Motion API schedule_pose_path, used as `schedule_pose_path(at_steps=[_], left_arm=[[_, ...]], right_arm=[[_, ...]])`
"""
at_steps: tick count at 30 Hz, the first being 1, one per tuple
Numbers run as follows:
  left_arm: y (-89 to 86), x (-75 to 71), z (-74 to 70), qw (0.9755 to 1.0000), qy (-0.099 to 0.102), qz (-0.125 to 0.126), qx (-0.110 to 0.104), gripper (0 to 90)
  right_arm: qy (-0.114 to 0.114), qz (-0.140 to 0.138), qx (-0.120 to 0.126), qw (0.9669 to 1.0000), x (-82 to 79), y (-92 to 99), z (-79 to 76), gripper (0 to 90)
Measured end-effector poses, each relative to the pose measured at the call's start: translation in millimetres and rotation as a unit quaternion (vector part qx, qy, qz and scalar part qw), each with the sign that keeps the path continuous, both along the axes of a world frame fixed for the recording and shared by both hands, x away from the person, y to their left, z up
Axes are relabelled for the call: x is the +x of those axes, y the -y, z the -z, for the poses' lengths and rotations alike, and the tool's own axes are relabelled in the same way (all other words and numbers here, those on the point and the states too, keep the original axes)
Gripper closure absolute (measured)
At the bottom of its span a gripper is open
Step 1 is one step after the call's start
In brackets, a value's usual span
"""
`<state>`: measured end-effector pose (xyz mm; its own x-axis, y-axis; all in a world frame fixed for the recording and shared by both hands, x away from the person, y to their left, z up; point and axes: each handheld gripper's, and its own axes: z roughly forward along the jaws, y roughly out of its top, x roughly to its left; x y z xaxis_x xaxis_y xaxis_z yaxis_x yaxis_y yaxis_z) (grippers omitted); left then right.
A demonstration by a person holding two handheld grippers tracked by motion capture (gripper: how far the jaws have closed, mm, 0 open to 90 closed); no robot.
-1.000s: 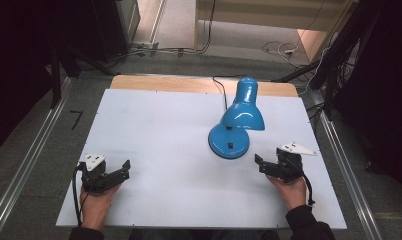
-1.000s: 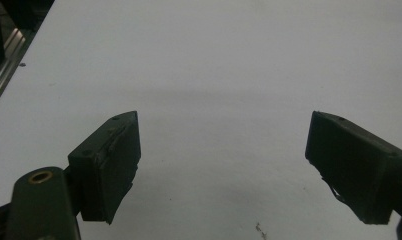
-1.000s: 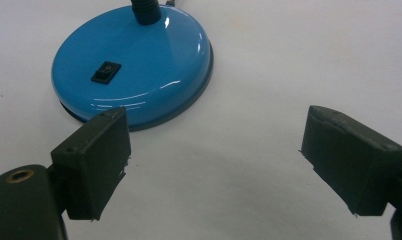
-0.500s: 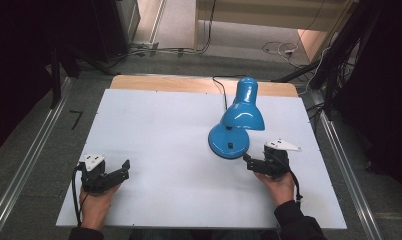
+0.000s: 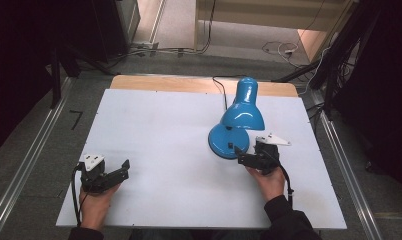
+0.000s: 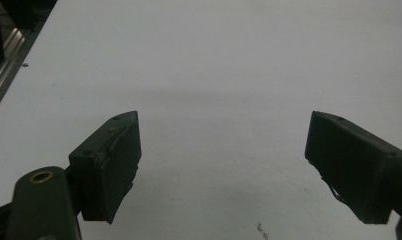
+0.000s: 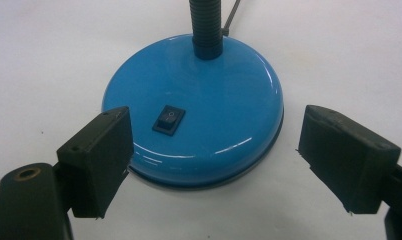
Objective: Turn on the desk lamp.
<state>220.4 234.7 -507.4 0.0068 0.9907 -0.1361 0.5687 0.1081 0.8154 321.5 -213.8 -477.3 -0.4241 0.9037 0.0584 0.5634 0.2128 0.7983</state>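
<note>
Lamp, blue, is standing right of the table's middle, toward the far side, its shade leaning away from you over the round base. You are holding the right gripper at the near edge of that base, jaws spread wide and clamped on nothing. In the right gripper view the jaws are flanking the front of the base, one at its left rim, the other off its right rim, with the black rocker switch sitting between them and a little ahead. Whether the left jaw is touching the rim is hard to tell.

Judging from this, you are lining up on the switch. To do it well, you are probably best bringing one jaw tip over the switch and pressing straight down, rather than squeezing the base, which looks smooth and slippery. Keeping the push vertical should stop the lamp sliding.

Your left gripper is resting near the near-left corner, jaws also wide apart and holding nothing, with bare table ahead of it.

Room is plentiful to the left and toward you. Watch the black cord running off the far edge, and the shade overhanging behind the base; the right edge is lying fairly near your right hand.
</note>
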Motion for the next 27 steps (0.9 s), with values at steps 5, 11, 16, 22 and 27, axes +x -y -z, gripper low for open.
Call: schedule_pose_path(at_steps=[5, 11, 16, 22, 27], left_arm=[[-0.6, 0.0, -0.1, 1.0000, -0.001, 0.000, 0.000, 15.6], [-0.9, 0.0, -0.1, 1.0000, 0.000, 0.000, 0.000, 15.5], [-0.9, -0.1, -0.4, 1.0000, -0.001, 0.000, 0.000, 15.6], [0.5, 0.5, 0.0, 1.0000, 0.000, 0.002, 0.000, 15.6], [0.5, 0.5, 0.1, 1.0000, 0.000, 0.003, 0.001, 15.6]], right_arm=[[0.010, 0.002, -0.017, 0.9998, 1.2, -9.2, -0.2, 20.3], [0.018, -0.008, -0.013, 0.9997, 0.1, -14.1, 0.2, 40.2], [0.034, -0.005, -0.002, 0.9994, -0.3, -16.2, -0.5, 53.0], [0.025, -0.015, 0.006, 0.9995, 4.2, -19.6, 4.0, 80.9], [0.017, -0.022, 0.008, 0.9996, 8.0, -23.6, 8.5, 87.7]])
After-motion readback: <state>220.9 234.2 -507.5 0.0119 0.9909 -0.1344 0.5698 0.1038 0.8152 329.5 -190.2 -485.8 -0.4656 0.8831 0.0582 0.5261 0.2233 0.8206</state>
